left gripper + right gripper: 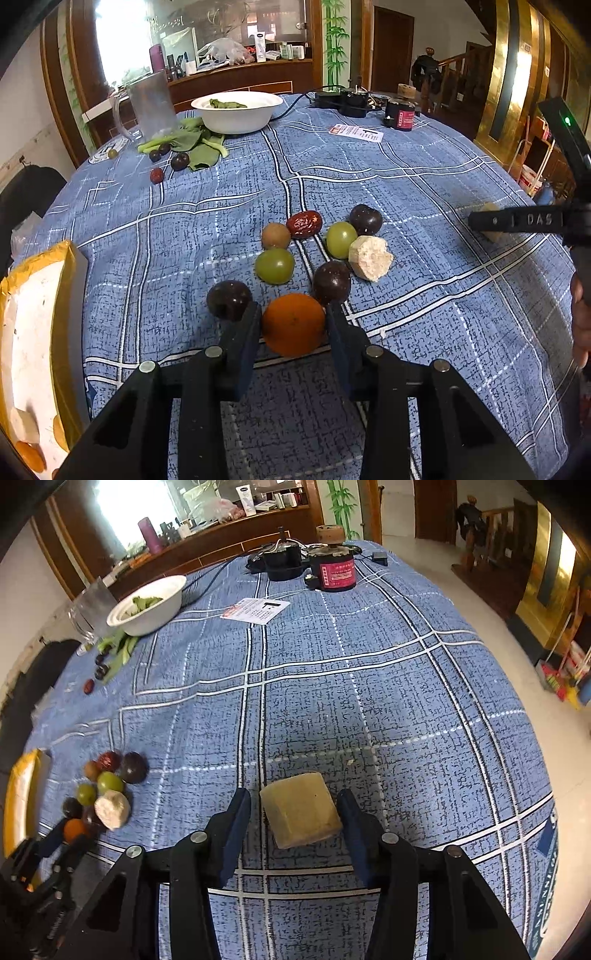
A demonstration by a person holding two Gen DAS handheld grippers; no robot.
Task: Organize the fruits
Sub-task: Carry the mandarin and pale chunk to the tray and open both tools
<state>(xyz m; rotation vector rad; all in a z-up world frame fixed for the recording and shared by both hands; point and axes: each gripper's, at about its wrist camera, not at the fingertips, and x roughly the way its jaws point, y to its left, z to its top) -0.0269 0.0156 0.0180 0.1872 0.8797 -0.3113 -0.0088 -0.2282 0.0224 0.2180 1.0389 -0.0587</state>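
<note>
Left jaws (293, 321) pinch the orange (293, 325); right jaws (293, 812) gape around a pale block (301, 814), base hidden.

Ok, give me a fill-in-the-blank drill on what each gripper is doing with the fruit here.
1. The left gripper has its fingers on either side of the ____ fruit.
2. The pale block sits between the fingers of the ____ gripper.
3. The white bowl holds something ____ in colour.
4. The tablecloth is mostly ____.

Missing words: orange; right; green; blue
</note>
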